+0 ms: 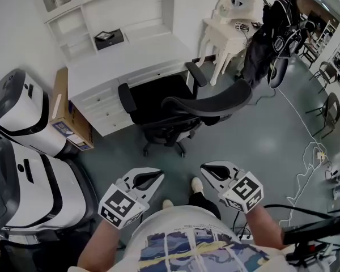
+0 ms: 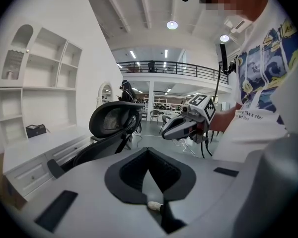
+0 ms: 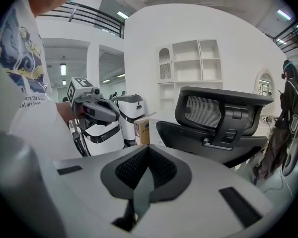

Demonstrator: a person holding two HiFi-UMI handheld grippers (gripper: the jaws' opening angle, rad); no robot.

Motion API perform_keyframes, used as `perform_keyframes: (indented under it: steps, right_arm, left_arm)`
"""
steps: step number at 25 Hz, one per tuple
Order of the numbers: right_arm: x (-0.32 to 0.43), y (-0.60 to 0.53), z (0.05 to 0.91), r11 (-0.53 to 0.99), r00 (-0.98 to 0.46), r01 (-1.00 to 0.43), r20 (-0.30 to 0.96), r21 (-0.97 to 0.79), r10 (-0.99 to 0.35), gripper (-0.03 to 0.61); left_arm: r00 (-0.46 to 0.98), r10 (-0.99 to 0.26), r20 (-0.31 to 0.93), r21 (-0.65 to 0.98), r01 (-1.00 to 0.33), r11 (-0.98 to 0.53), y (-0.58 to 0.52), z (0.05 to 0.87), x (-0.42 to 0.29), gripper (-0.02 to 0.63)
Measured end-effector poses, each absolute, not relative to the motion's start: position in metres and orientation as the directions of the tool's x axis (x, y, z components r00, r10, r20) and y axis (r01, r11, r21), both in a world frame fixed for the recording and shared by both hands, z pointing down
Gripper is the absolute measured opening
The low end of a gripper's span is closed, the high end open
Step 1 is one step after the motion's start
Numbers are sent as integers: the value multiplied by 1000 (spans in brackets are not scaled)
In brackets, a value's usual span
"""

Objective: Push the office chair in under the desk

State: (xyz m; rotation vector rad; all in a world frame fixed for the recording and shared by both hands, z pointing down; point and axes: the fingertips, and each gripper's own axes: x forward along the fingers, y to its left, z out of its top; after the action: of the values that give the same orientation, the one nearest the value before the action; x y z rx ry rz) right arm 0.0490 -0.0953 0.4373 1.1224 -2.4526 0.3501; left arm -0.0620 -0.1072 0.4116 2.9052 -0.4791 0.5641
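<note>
A black mesh office chair [image 1: 175,109] stands in front of the white desk [image 1: 130,58], its backrest [image 1: 209,102] facing me. Both grippers hang close to my body, well short of the chair and touching nothing. My left gripper [image 1: 158,177] is shut and empty, and so is my right gripper [image 1: 204,168]. In the left gripper view the shut jaws [image 2: 148,151] point past the chair [image 2: 114,120] with the right gripper [image 2: 181,125] across from them. In the right gripper view the shut jaws [image 3: 148,148] face the chair [image 3: 223,115] and the left gripper [image 3: 97,110].
Two white machines [image 1: 22,123] [image 1: 28,191] and a cardboard box [image 1: 68,115] stand left of the desk. A black box [image 1: 109,38] sits on the desktop. A white dressing table [image 1: 226,33] and a person in dark clothes [image 1: 272,33] are at back right. Cables [image 1: 311,152] lie on the floor.
</note>
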Motion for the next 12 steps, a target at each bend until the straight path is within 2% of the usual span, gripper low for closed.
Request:
perform_keyframes:
  steps: [12]
  right_arm:
    - [31,-97,431,666,-608,-744,458,-44,-648,25]
  left_arm:
    - [869,-274,411,70,-330,-941,-104,412,-72,14]
